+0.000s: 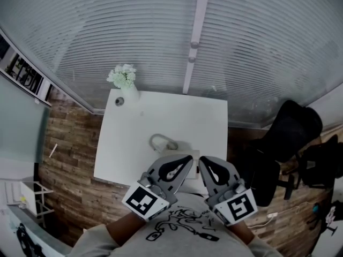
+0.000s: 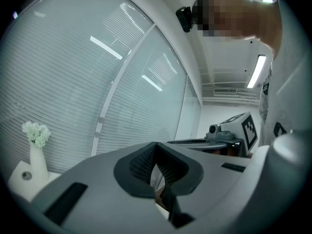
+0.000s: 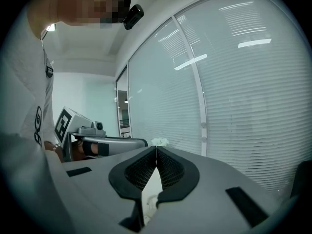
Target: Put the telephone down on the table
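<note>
Judging by how things lie, the task looks finished: the phone (image 1: 167, 144) rests on the bench (image 1: 161, 111), just ahead of both claws, and neither one touches it. The left claw (image 1: 188, 158) has its jaws pressed together on nothing, and the right claw (image 1: 203, 160) is the same. I think nothing remains to be put down.

Your left claw (image 2: 156, 149) has its jaws pressed together, with nothing between them. Past it on the left, a white vase (image 2: 35, 162) of pale flowers (image 2: 35, 133) stands on the white surface (image 2: 19, 185), with slatted blinds (image 2: 97, 82) behind.
</note>
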`<state>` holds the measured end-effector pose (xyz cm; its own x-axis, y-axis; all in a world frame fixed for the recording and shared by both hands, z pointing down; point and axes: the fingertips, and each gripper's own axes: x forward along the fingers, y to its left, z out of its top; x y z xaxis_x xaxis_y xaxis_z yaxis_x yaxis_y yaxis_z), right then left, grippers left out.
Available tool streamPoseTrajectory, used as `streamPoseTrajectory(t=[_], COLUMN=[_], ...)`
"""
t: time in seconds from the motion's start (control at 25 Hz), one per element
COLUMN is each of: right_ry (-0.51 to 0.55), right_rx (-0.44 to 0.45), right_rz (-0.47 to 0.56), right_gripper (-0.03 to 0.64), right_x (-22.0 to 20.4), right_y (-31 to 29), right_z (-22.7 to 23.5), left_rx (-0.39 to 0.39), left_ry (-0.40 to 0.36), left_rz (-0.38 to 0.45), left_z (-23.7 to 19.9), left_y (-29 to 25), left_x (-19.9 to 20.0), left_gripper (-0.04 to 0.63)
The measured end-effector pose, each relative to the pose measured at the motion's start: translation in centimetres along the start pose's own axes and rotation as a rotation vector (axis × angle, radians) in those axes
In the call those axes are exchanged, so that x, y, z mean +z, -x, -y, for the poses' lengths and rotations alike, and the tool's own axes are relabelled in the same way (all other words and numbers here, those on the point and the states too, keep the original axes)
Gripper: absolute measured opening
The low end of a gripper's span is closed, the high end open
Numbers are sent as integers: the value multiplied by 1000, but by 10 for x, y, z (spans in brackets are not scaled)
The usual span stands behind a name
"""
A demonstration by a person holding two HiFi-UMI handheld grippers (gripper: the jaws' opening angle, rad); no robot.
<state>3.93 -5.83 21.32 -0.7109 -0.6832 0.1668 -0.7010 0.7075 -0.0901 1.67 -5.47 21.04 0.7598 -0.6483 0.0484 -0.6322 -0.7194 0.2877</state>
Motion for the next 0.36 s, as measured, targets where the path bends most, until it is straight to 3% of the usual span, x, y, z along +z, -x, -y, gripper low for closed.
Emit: streamPoseTrajectory(t=[0.36], right_ry=[-3], right_rx=[-1], right_rz=[7], right_gripper=[35], right_x=[0], right_y=[0], right_z=[-2], left_rx=[-9], left_ry=[-2], left_rz=[-4], left_z=[2], left_y=[0], left_x=[-3], left_gripper=[2])
